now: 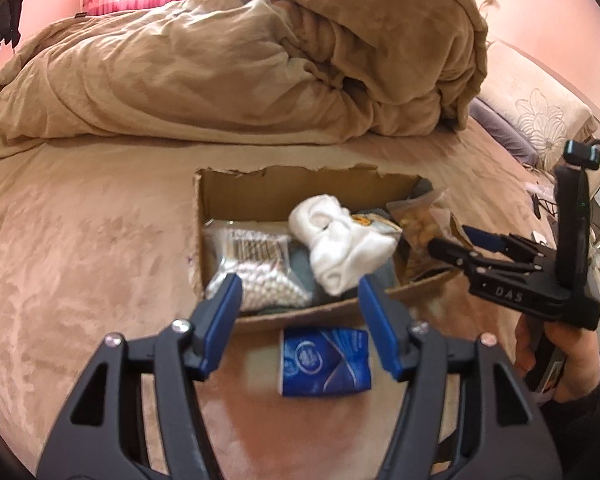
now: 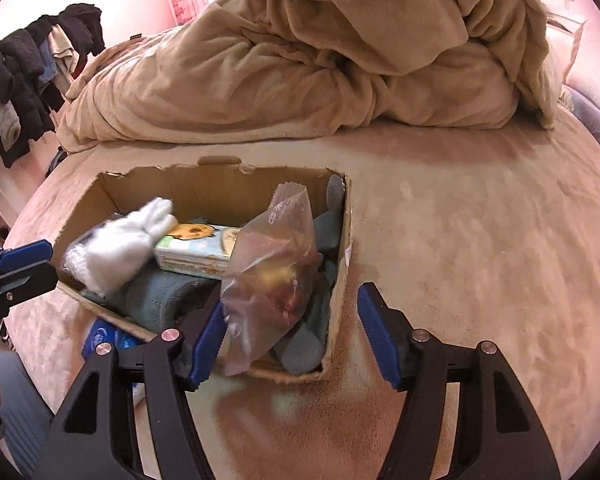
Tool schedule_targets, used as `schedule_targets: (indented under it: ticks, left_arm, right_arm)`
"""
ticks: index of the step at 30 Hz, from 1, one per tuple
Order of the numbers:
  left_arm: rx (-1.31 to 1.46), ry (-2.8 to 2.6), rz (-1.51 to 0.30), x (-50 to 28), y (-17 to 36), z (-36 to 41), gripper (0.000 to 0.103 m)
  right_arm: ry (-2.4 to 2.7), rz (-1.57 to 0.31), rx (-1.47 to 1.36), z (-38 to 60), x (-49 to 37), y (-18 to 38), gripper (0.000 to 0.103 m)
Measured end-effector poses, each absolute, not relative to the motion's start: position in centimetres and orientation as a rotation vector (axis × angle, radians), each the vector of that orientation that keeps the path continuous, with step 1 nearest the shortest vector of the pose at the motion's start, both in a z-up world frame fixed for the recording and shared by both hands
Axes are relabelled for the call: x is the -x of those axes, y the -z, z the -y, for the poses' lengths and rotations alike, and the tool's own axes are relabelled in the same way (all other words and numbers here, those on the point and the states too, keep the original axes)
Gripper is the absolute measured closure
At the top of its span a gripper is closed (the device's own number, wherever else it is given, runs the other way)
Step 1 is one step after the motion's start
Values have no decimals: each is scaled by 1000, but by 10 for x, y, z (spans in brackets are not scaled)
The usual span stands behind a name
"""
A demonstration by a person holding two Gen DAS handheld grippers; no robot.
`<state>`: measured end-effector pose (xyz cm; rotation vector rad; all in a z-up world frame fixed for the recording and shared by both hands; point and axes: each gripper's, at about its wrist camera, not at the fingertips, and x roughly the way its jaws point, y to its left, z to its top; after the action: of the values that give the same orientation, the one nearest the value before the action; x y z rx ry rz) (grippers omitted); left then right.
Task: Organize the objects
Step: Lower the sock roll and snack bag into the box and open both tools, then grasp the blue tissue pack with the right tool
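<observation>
An open cardboard box (image 1: 228,196) (image 2: 340,264) sits on the bed. Inside lie white socks (image 1: 340,248) (image 2: 120,244), a clear bag of white beads (image 1: 252,268), a clear snack bag (image 1: 420,228) (image 2: 272,276), a tissue pack (image 2: 196,252) and grey-blue cloth (image 2: 156,296). A blue tissue packet (image 1: 325,362) (image 2: 108,338) lies on the bed just in front of the box. My left gripper (image 1: 300,328) is open and empty above that packet. My right gripper (image 2: 292,340) is open and empty at the box's near right corner; it also shows in the left wrist view (image 1: 452,244).
A crumpled tan duvet (image 1: 240,60) (image 2: 320,60) is piled behind the box. The tan bedsheet (image 2: 480,240) spreads to the right. Pillows (image 1: 536,120) lie at the far right. Dark clothes (image 2: 32,76) hang at the left, beyond the bed.
</observation>
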<state>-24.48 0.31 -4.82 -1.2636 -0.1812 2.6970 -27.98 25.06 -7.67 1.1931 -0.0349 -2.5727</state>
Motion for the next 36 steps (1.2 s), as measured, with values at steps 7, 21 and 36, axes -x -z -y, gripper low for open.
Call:
schedule_targets:
  ticks: [7,21,36]
  left_arm:
    - [1251,-2705,196,220,38,2,40]
    - [1171,-2789,189,158,2,23,37]
    - [1211,-2876,298,114,32,96,18]
  right_arm:
    - [2587,22,-1138,-245,256,50,35]
    - [2588,44,-1053,-227,197,-3,19]
    - [2555,41,-1136,-177,166,13,12]
